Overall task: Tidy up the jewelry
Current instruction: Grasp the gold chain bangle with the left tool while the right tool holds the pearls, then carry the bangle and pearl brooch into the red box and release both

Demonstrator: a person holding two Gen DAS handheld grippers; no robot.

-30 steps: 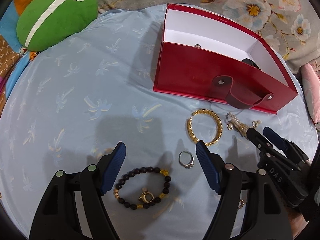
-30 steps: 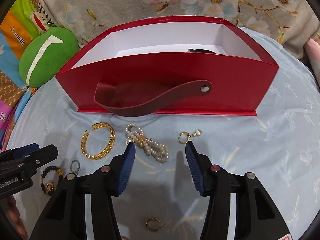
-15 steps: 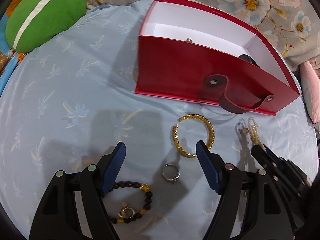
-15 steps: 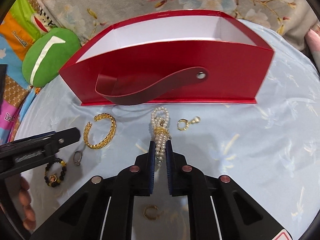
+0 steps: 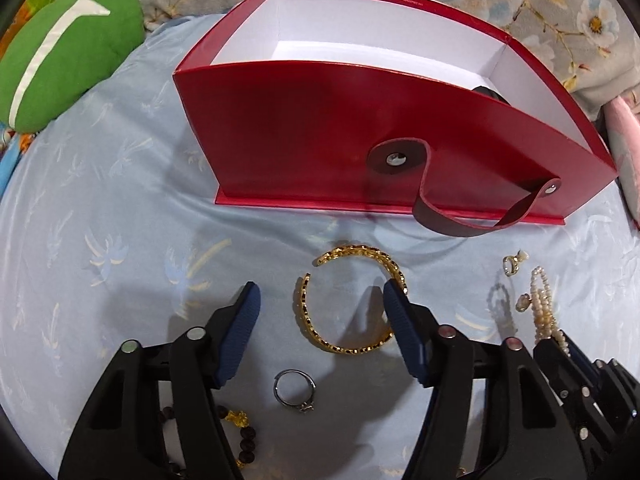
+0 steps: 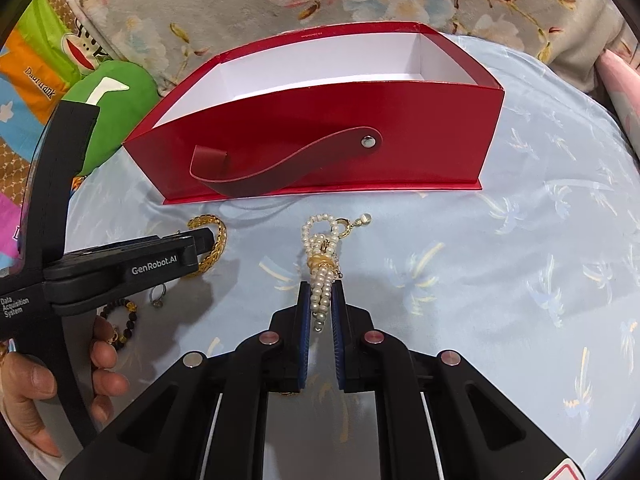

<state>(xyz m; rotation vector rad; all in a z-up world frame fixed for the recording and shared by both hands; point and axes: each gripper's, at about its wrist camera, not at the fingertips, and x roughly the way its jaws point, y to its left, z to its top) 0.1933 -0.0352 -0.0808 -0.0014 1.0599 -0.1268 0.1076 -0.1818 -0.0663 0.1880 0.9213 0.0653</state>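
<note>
A gold bangle (image 5: 303, 304) lies on the pale blue cloth in front of the red box (image 5: 320, 128). My left gripper (image 5: 320, 294) straddles it with its jaws closing. The right pad (image 5: 400, 320) is at the bangle's edge and the left pad (image 5: 240, 320) stands apart from it. In the right wrist view my right gripper (image 6: 321, 288) is shut on the lower end of a pearl strand (image 6: 320, 240), which trails toward the box (image 6: 320, 120). The left gripper (image 6: 200, 240) shows there over the bangle (image 6: 218, 236).
A silver ring (image 5: 295, 390) and a dark bead bracelet (image 5: 244, 432) lie under my left gripper. A small gold earring (image 5: 512, 264) lies beside the pearls (image 5: 542, 308). A green cushion (image 5: 60, 52) sits at the far left, and a hand (image 6: 40, 380) holds the left gripper.
My left gripper moved forward from the bead bracelet to the gold bangle and its jaws narrowed. My right gripper closed on the pearl strand and still holds it.
</note>
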